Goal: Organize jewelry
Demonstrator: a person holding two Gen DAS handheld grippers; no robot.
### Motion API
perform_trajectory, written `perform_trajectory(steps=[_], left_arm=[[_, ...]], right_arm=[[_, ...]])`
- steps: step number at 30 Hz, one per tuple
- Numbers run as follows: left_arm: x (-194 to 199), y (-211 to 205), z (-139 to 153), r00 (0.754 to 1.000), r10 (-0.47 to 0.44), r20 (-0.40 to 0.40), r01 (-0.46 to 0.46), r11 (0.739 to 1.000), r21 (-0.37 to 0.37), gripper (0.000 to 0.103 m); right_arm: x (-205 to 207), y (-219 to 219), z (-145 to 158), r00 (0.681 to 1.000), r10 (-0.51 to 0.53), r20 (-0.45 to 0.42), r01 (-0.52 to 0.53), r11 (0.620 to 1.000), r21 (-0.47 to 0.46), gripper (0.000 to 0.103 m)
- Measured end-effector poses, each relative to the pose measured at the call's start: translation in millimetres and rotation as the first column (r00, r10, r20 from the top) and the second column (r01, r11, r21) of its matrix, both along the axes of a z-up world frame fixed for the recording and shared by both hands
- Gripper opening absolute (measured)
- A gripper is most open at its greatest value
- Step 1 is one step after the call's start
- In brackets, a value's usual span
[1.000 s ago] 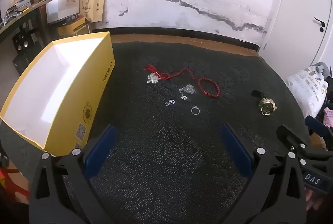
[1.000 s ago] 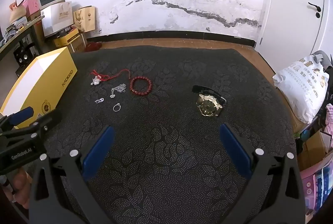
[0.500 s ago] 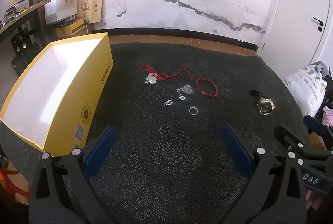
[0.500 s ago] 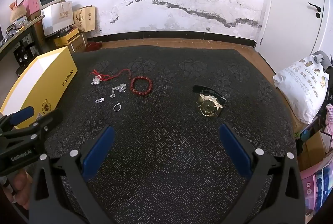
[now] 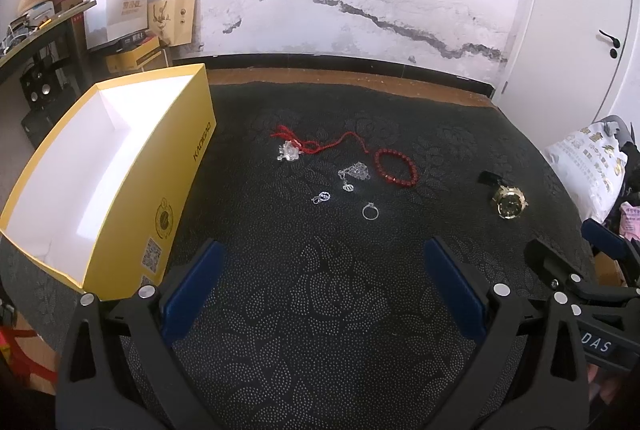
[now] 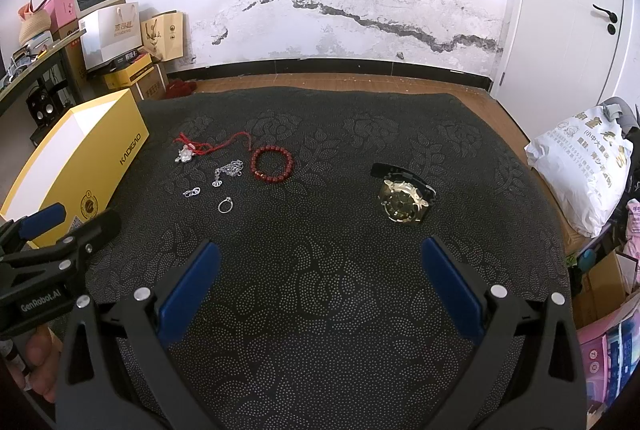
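Observation:
Jewelry lies on a dark patterned cloth [image 5: 320,310]: a red cord necklace with a clear pendant [image 5: 289,150], a red bead bracelet [image 5: 396,167], a silver chain [image 5: 353,172], a small silver pendant [image 5: 321,197], a silver ring [image 5: 370,212] and a gold watch [image 5: 508,204]. An open yellow box [image 5: 176,166] with a white inside stands at the left. My left gripper [image 5: 320,262] is open and empty, short of the ring. My right gripper [image 6: 318,262] is open and empty, near the watch [image 6: 404,200]. The bracelet [image 6: 272,164] and ring [image 6: 225,206] lie to its far left.
A white plastic bag [image 6: 580,166] sits off the cloth's right edge. Boxes and paper bags [image 5: 120,14] stand on and beside a shelf at the back left. A white wall with a dark crack and a white door [image 6: 568,10] are behind. Wooden floor borders the cloth's far edge.
My left gripper has drawn back slightly, so the jewelry sits a little higher and farther in its view. The right gripper has barely moved. Both stay open.

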State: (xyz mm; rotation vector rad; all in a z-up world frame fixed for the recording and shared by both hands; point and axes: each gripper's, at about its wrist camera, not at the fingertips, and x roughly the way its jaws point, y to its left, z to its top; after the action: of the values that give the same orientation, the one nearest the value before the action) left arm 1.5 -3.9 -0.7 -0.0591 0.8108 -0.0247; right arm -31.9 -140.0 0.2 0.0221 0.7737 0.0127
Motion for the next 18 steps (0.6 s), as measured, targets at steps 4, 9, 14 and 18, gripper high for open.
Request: perform_trajectory(steps=[4,9,14,18], left_arm=[[-0.9,-0.2,0.3,1.0,-0.002,0.002,0.002,1.0,-0.002,0.098],[-1.3,-0.3,-1.0,1.0,-0.003,0.001,0.003,1.0,-0.001,0.098],[-1.2,-0.6,-1.2,1.0,-0.004,0.002,0.004,1.0,0.001,0.098],[-0.9,0.2,-2.0,1.0,-0.003,0.0,0.003,1.0,-0.001,0.098]], right_arm=[[-0.1,0.0,0.0,1.0,0.0,0.0,0.0,1.0,0.0,0.097],[-0.3,0.3,0.0,1.0,0.0,-0.001,0.0,1.0,0.0,0.097],[-0.5,0.8,0.0,1.0,0.001,-0.001,-0.001,1.0,0.0,0.097],[-0.6,0.5,0.1,1.0,0.001,-0.001,-0.001,1.0,-0.001,0.097]])
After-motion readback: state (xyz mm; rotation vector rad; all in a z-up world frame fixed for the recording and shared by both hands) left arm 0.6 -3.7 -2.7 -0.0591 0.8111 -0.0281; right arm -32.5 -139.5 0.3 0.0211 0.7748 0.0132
